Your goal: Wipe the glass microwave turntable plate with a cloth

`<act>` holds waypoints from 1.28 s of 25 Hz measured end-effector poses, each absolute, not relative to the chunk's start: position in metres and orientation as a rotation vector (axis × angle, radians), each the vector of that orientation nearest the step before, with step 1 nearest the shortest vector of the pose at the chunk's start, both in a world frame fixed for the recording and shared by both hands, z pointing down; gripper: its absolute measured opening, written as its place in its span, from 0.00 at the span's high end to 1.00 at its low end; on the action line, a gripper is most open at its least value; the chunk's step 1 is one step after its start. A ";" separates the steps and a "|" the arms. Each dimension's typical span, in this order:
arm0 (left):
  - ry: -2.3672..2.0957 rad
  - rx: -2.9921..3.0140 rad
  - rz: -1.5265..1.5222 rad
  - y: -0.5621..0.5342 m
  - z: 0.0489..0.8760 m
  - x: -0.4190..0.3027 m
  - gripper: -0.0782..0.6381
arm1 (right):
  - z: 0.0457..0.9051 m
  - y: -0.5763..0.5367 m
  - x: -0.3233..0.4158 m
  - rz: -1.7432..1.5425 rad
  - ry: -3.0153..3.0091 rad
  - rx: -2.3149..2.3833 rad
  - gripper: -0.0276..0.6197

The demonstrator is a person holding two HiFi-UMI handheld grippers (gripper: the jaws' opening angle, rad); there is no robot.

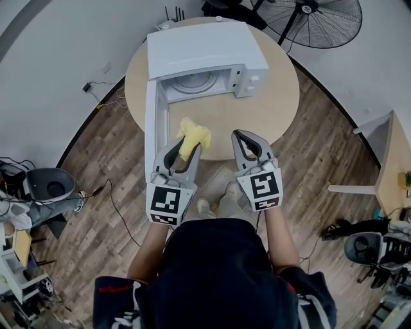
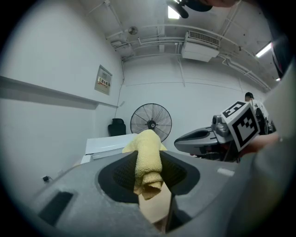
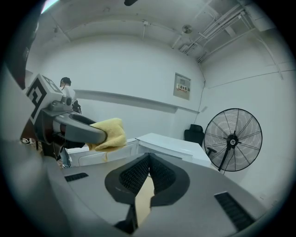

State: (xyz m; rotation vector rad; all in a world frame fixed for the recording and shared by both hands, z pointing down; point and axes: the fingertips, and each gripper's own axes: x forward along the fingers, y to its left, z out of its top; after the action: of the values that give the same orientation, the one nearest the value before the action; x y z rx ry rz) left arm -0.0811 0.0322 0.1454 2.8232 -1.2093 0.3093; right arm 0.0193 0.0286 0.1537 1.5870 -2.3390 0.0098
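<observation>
A white microwave stands on the round table with its door swung open to the left. The glass turntable plate lies inside its cavity. My left gripper is shut on a folded yellow cloth, which sticks out past the jaws over the table's near edge. In the left gripper view the cloth is pinched between the pads. My right gripper is shut and holds nothing, level with the left one at the table's near edge. The right gripper view shows its pads meeting.
A large floor fan stands behind the table at the right. A second table's corner is at the far right. Chairs and cables lie on the wooden floor at the left and the right.
</observation>
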 end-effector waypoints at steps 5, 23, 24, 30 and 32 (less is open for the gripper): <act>-1.220 2.782 0.347 0.014 0.164 -0.064 0.70 | 0.173 0.004 0.029 0.038 -2.351 1.510 0.94; -1.263 2.527 0.478 -0.044 0.290 -0.056 0.70 | 0.307 -0.072 0.043 0.263 -2.266 1.165 0.94; -1.250 2.513 0.477 -0.045 0.299 -0.057 0.70 | 0.315 -0.073 0.042 0.270 -2.260 1.148 0.94; -1.215 2.462 0.467 -0.058 0.347 -0.055 0.70 | 0.365 -0.075 0.036 0.282 -2.232 1.044 0.94; -1.211 2.459 0.472 -0.061 0.360 -0.053 0.70 | 0.380 -0.076 0.031 0.283 -2.239 1.010 0.94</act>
State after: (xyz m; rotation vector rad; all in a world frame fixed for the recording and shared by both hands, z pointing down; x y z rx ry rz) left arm -0.0531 -0.0613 0.3604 2.4589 -1.2112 0.4717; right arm 0.0312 -0.0758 0.3800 1.0105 -2.2393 0.2832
